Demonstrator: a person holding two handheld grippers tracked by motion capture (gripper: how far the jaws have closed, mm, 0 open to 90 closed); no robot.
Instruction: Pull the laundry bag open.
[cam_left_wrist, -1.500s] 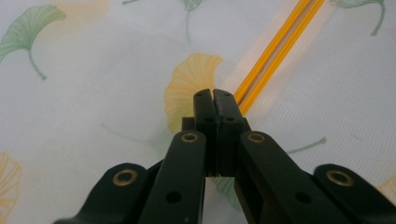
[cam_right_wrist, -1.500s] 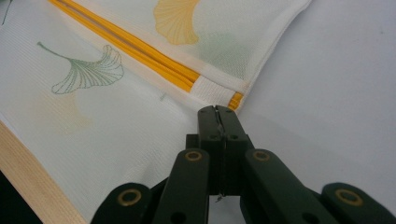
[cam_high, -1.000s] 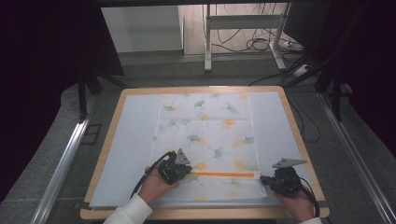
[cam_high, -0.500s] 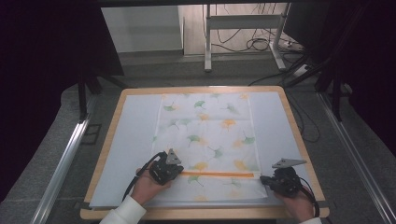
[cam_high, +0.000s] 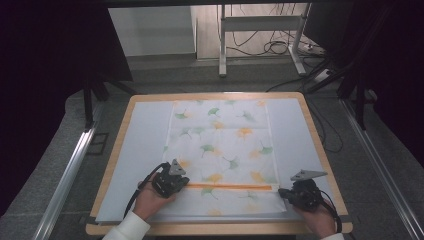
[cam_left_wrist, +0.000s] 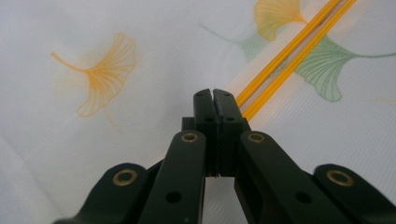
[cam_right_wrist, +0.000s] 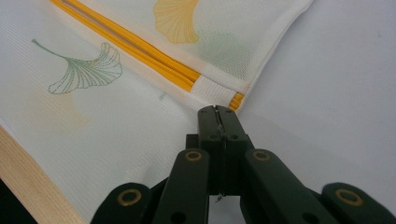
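From above we see a wood-rimmed table (cam_high: 320, 150) bearing a ginkgo-print mesh bag (cam_high: 220, 150) with an orange zipper (cam_high: 230, 186) near our edge. Our left gripper (cam_high: 170, 181) rests at the zipper's left end, our right gripper (cam_high: 299, 194) at its right end.

In the left gripper view, the jaws sit closed just beside the zipper (cam_left_wrist: 289, 60).

In the right gripper view, the jaws are closed at the zipper's end (cam_right_wrist: 236, 100); whether they pinch it we cannot tell.

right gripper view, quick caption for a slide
Shut right tongs at the corner of a ginkgo-print mesh bag, beside the end of its orange zipper.
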